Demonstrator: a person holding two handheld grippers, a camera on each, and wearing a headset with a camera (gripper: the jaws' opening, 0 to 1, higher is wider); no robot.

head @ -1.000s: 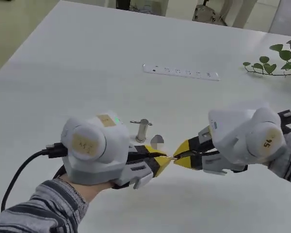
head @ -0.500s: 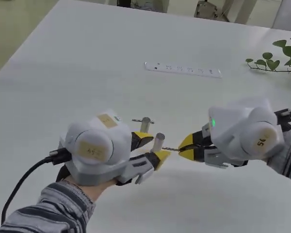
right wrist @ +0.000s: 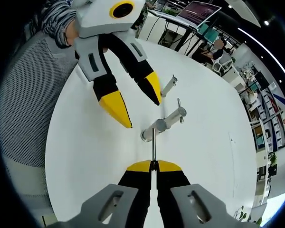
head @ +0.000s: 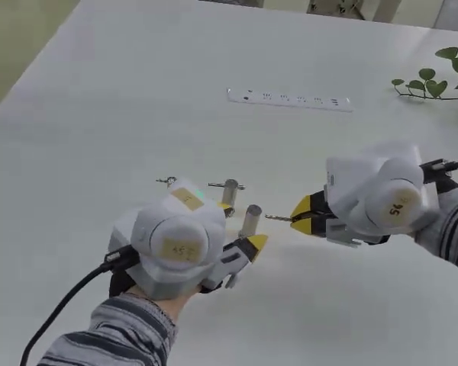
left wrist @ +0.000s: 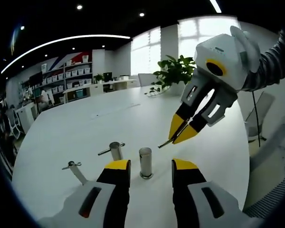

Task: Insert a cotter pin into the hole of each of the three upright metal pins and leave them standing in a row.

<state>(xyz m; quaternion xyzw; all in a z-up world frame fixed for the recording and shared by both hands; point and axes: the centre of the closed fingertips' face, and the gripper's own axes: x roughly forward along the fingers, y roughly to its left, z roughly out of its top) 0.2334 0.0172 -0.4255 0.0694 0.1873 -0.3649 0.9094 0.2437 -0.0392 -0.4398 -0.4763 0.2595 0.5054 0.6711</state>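
Cotter pin point(head: 278, 219) is pinched by one end in your right hand-held gripper point(head: 300, 216), whose yellow-tipped jaws are closed tight on it; its thin shaft sticks out level toward the left. Its free tip is just beside the upper part of the bare metal pin point(head: 249, 222), with a small gap showing in the head view and the left gripper view. In the right gripper view the shaft lines up straight with that pin, so from there you cannot tell whether they touch

The bare metal pin stands upright on the white surface point(head: 137, 114), rightmost in the row. Your left hand-held gripper point(head: 240, 225) has its jaws spread wide, one on each side of that pin, holding nothing; neither jaw touches it in the left gripper view

Just left and a little farther away stands the middle metal pin point(head: 229, 197), upright, with a second cotter pin point(head: 225, 185) crosswise through its top. Farther left again is the third metal pin point(right wrist: 167, 89), mostly hidden behind the left hand-held gripper's body in the head view, with a third cotter pin point(head: 166, 181) through its top

A white power strip point(head: 290, 100) lies well apart on the far side of the surface, and a leafy plant point(head: 435, 80) trails in at the far right
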